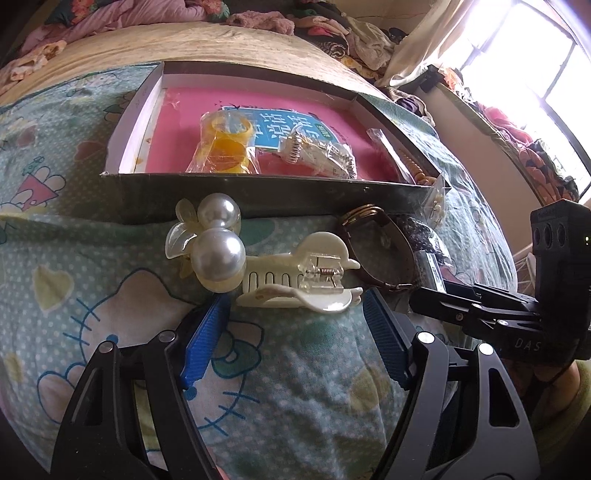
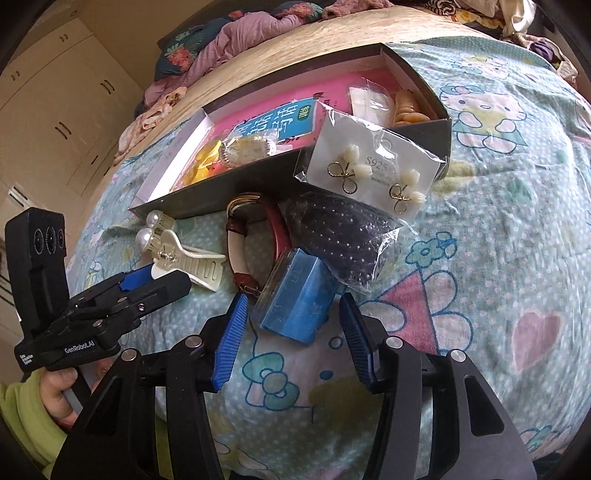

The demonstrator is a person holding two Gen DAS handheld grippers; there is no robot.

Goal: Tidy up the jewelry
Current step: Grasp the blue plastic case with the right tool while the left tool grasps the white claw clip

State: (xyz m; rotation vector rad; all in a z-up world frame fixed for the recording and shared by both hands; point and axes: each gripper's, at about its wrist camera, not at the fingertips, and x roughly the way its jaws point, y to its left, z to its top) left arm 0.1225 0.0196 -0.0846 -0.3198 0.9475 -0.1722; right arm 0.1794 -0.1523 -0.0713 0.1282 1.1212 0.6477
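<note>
While my left gripper gapes empty, the cream hair claw lies just ahead, long axis crosswise; my right gripper, also spread, flanks the blue box.

A home bedroom is indicated by a cartoon-print bedsheet, piled clothes and wardrobe doors.
</note>
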